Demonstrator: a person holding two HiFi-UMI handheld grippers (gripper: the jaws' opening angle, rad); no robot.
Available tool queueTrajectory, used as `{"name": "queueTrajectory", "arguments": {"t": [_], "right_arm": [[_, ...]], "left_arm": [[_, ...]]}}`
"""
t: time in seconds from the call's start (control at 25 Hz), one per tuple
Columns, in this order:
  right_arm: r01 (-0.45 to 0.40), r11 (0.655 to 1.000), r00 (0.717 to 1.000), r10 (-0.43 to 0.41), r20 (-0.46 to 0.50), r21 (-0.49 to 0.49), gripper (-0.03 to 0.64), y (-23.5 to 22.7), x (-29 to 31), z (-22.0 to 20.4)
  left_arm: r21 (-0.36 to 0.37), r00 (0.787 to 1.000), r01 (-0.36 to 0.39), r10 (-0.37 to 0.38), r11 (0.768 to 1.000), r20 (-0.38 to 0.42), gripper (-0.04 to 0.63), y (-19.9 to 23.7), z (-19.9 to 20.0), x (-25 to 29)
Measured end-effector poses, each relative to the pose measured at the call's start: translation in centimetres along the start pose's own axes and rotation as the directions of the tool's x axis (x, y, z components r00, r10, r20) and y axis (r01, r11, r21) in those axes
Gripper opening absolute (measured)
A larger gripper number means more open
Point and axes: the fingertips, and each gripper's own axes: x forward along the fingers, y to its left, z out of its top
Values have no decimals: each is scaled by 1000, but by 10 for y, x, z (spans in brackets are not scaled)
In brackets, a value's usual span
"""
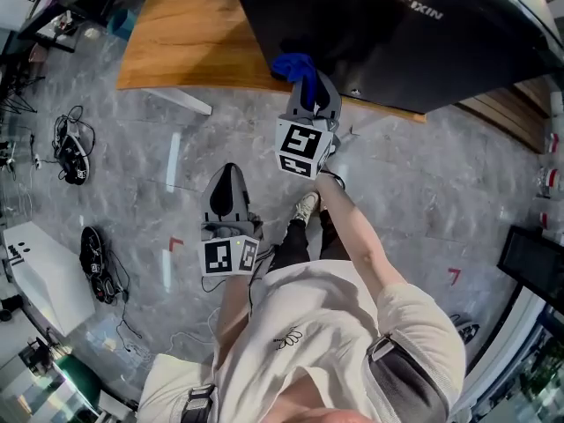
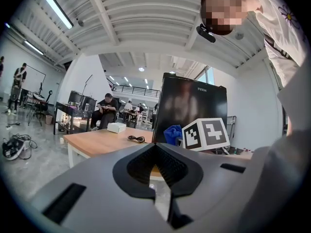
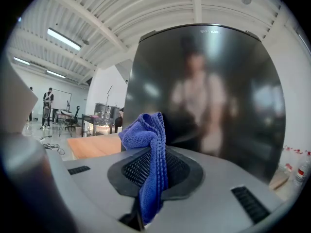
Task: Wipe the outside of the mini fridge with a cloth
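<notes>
- Black glossy mini fridge (image 3: 218,91): it stands upright on a light wooden tabletop (image 1: 194,33), long axis vertical, with the door front facing the person.
- Lettering: white "FUXIN" at the top of the door in the left gripper view. The head view shows only its last letters, and in the right gripper view it is too small to read.
- Blue microfibre cloth (image 3: 150,154): a folded bunch standing up out of the jaws, long axis along them, pointing at the lower door. Whether it touches the door cannot be told.
- Right gripper (image 1: 310,86): jaws clamped on the cloth, held at the fridge's bottom front edge.
- Left gripper (image 1: 229,183): jaws drawn together with nothing between them. It is held lower over the grey floor (image 1: 397,201), well apart from the fridge.
- Right gripper view only: a blurred reflection of the person in the door.
- Left gripper view only: a small white box (image 2: 116,127) and a black cable (image 2: 137,139) on the tabletop.
- Head view only: red corner marks (image 1: 174,243) on the floor.
</notes>
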Motion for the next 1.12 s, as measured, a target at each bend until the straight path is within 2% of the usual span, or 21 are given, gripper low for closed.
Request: {"name": "queueTrajectory", "arguments": {"t": [0.28,0.6,0.8,1.12], "right_arm": [[102,995,995,-102,-2,8,61,-74,-28,0],[266,964,964,-266,-10,-23,61,-169,-61,-18],[413,910,911,-413,-10,-37,61,-230,-81,-28],[542,841,840,-541,-46,0,61,-302,-100,-40]], "left_arm": [[18,997,75,-75,997,-1,5,-34,2,20],[31,991,137,-137,990,-3,5,-65,-3,38],[35,983,181,-181,983,-9,5,-86,-5,47],[46,972,233,-232,971,-28,5,-113,-10,58]]}}
